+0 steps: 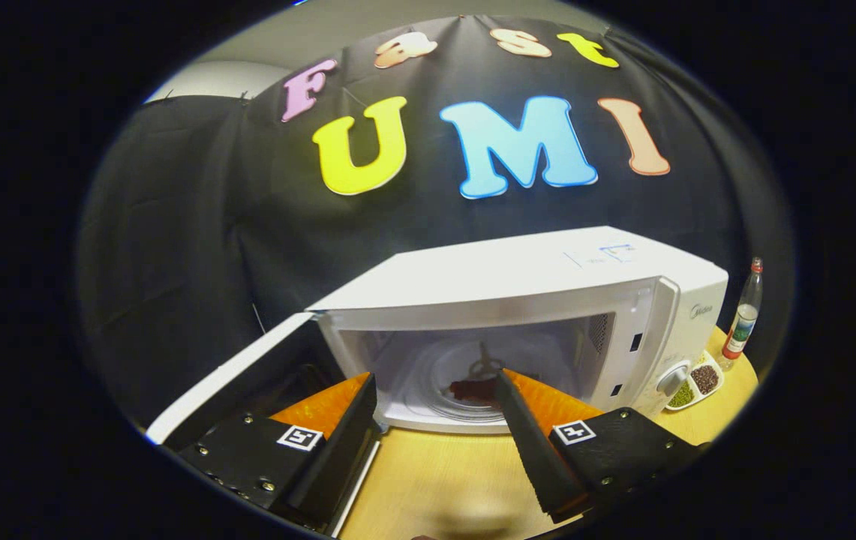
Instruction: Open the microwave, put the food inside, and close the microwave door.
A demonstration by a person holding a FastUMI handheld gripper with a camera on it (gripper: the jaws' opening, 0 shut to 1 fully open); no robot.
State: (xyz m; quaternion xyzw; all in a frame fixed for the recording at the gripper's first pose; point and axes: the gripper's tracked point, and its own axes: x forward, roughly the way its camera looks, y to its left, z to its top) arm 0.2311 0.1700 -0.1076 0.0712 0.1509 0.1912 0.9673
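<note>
On the wooden counter (435,480) a white microwave (533,300) is seen with its door (232,375) swung wide to the left of the cavity. Inside, a dark reddish piece of food (473,390) lies on the glass turntable (458,386), just beyond the fingertips. The claw (435,386) is held spread and empty in front of the opening, with nothing pinched between its fingers.

The placing appears to be done, so closing the door is judged to be the step in hand. It would best be done by bringing the claw round behind the door's outer edge, not by gripping it. A steady push along the door's arc should be given near the free edge, far from the hinge, where least force is needed. The fingers should be kept clear of the cavity frame as the gap narrows, and the push carried through until the latch is felt to catch. A shove too hard could slide the oven on the counter.

A small brand mark is printed on the front at the upper right corner, too small to be read. Faint markings on the top panel cannot be made out. The label on the bottle (744,315) beside the snack dish (698,381) is likewise illegible.
</note>
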